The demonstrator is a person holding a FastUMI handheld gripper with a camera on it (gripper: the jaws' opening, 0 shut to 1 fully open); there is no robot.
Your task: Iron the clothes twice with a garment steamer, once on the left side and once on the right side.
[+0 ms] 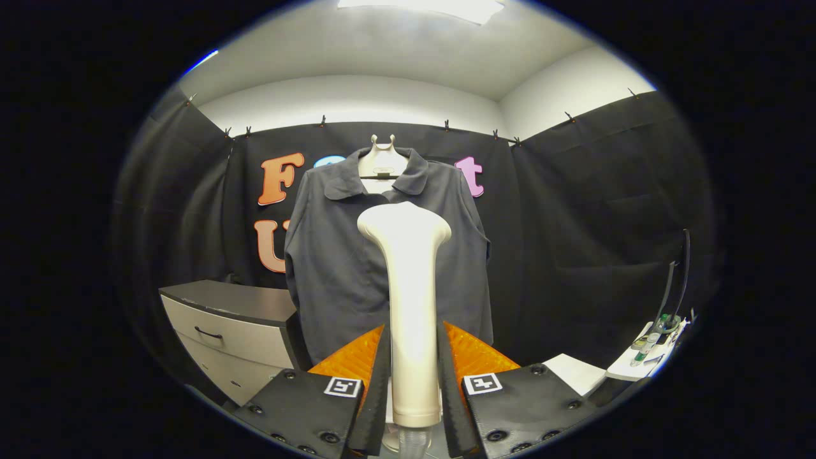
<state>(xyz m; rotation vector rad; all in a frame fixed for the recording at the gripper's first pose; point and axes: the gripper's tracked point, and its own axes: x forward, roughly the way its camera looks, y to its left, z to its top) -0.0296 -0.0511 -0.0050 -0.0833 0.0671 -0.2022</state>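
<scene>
Gripper (413, 376): fingers clamped on steamer (408, 287) handle, head upright | Shirt (331, 255): on hanger (381, 159) beyond steamer, apart from it | Risk: smooth handle may slip or twist; head may snag collar.

Gripper-mounted, facing shirt (389, 255), level, near

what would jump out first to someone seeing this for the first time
First the pale garment steamer, standing upright between the fingers of the tool, which press on its handle from both sides. Just beyond its flared head hangs a dark collared shirt on a light hanger against the black cloth wall. Lower, beside the shirt, stands a grey drawer cabinet.
</scene>
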